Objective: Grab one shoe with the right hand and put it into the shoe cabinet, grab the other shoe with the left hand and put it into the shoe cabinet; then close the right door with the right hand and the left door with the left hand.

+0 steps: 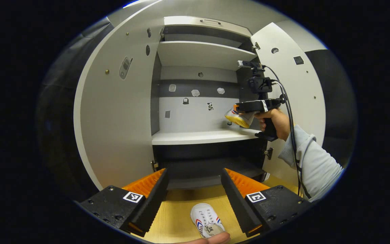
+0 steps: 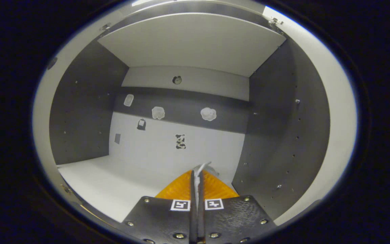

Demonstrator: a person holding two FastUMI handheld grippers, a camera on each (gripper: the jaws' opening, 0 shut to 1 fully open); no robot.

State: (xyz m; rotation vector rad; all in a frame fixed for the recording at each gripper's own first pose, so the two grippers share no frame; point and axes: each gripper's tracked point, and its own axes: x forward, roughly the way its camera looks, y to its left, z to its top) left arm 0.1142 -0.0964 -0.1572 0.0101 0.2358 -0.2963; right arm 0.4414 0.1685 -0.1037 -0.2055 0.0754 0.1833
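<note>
A white shoe (image 1: 207, 219) with red and blue stripes lies on the wooden floor (image 1: 174, 213), low between the fingers of my open left gripper (image 1: 194, 173). In the left gripper view a hand holds my right gripper (image 1: 238, 109) inside the open shoe cabinet. It grips the other shoe (image 1: 238, 118), yellow sole showing, just above the right end of the middle shelf (image 1: 198, 137). In the right gripper view my right gripper (image 2: 196, 173) is shut on a thin white edge of that shoe (image 2: 204, 166), and the rest of the shoe is hidden below its fingers.
Both cabinet doors stand open, the left door (image 1: 117, 118) and the right door (image 1: 300, 101). An upper shelf (image 1: 201, 54) and a dark bottom compartment (image 1: 208, 166) are bare. A sleeve (image 1: 317, 162) and cable reach in from the right. The shelf surface (image 2: 113, 183) spreads to the left.
</note>
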